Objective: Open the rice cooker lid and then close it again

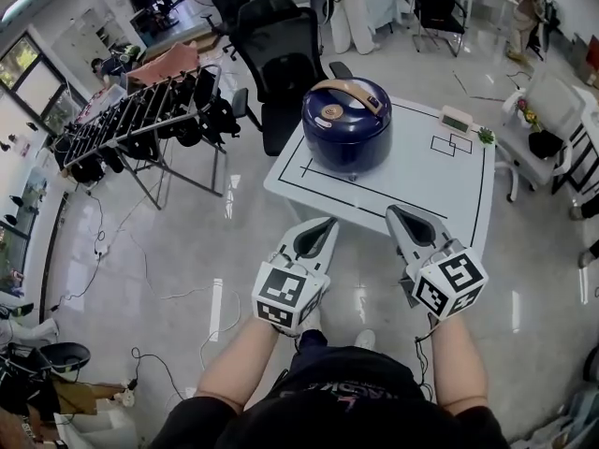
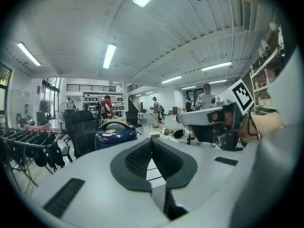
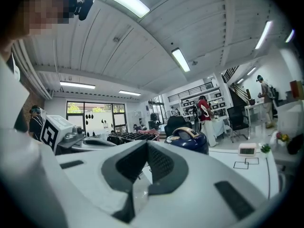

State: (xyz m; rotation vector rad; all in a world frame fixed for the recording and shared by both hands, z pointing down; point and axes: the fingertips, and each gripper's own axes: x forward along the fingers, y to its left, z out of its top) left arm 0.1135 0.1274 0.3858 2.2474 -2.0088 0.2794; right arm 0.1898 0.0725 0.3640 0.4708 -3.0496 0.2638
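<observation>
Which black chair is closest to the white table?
The chair right behind the rice cooker, at the far edge of the table; the others stand farther back.

The rice cooker (image 1: 346,124) sits on the upper left part of the table (image 1: 449,190), at frame centre, and a display unit (image 1: 457,120) sits at the table's upper right. A chair (image 1: 281,54) stands above the table and a rack (image 1: 140,120) to its left. The left gripper (image 1: 328,223) and right gripper (image 1: 395,213) lie side by side at the table's lower edge.

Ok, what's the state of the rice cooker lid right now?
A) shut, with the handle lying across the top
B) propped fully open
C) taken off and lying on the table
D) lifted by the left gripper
A: the rice cooker stands on the table with its lid down and the tan handle across it.
</observation>
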